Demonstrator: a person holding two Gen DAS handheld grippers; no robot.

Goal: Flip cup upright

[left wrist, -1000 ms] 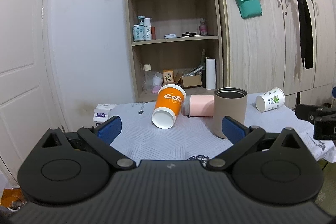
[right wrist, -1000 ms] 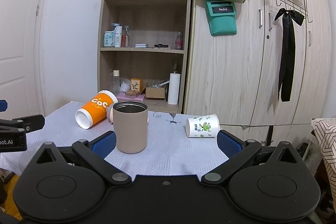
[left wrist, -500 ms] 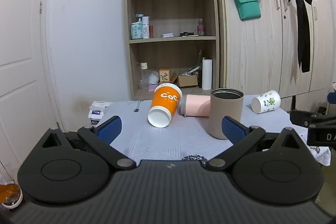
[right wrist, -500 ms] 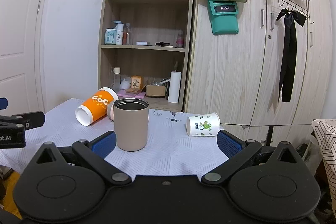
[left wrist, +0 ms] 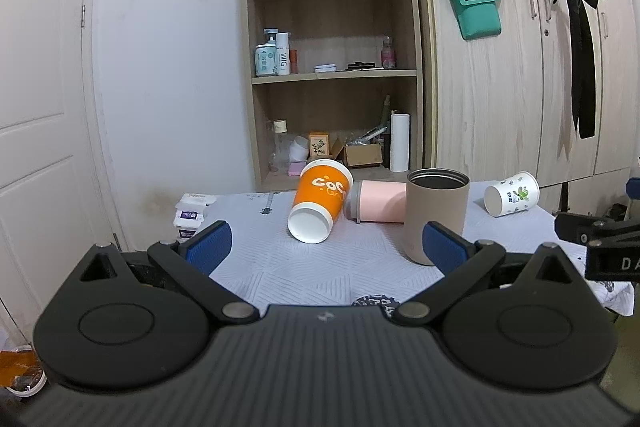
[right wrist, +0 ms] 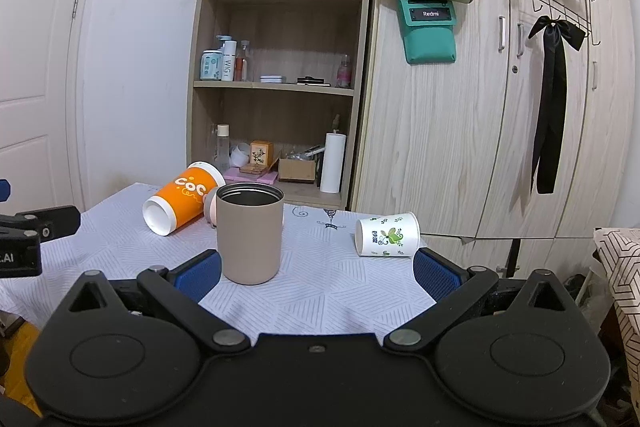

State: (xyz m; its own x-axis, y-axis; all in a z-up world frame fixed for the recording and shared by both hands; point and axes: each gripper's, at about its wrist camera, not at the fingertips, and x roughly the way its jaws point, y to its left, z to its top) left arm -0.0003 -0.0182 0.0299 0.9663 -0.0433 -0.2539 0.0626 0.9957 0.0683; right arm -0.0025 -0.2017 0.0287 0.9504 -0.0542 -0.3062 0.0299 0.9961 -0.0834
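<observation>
1. Cups first, since that's my job: both my grippers are spread wide with nothing in them. Left gripper [left wrist: 326, 245] and right gripper [right wrist: 318, 271] hover at the near edge of the table [right wrist: 340, 291].
2. Closest to my jaws is the tan tumbler [right wrist: 249, 233], upright, mouth up, near the middle of the surface.
3. Orange cup [left wrist: 320, 205] lies tipped on its side behind it, open end toward me, leaning against the pink cup [left wrist: 378, 201], also on its side.
4. White leaf-print cup [right wrist: 387, 235] lies sideways toward the right edge, well apart from the others.
5. Tissue pack [left wrist: 190, 213] sits at the far left corner.
</observation>
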